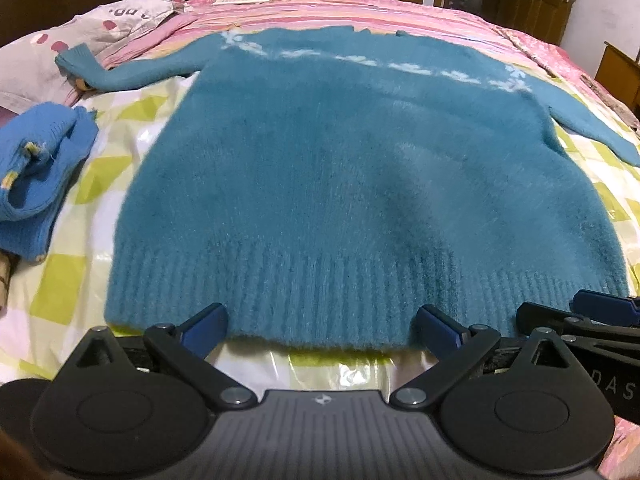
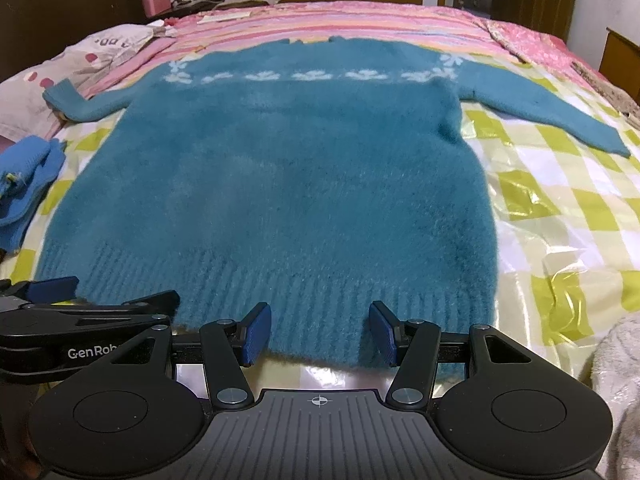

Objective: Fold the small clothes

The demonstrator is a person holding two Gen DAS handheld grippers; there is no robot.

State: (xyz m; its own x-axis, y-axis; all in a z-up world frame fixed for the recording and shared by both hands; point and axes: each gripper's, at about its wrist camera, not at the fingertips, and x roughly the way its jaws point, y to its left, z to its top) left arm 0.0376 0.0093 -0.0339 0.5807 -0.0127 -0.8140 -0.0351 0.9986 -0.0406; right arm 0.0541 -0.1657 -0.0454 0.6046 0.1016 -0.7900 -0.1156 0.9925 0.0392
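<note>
A fuzzy teal sweater (image 1: 340, 168) with a band of white flowers lies flat on the bed, both sleeves spread out, ribbed hem toward me; it also shows in the right wrist view (image 2: 272, 184). My left gripper (image 1: 322, 326) is open, its blue pads at the left part of the hem edge. My right gripper (image 2: 320, 332) is open at the right part of the hem, pads either side of the edge. Each gripper shows in the other's view, the right one (image 1: 592, 312) and the left one (image 2: 52, 292).
A folded blue knit garment (image 1: 36, 176) lies left of the sweater. The bed has a yellow-checked plastic sheet (image 2: 560, 200) and a pink striped cover (image 1: 360, 12). A pillow (image 1: 48, 52) sits at the far left. A white fluffy thing (image 2: 620, 380) is at near right.
</note>
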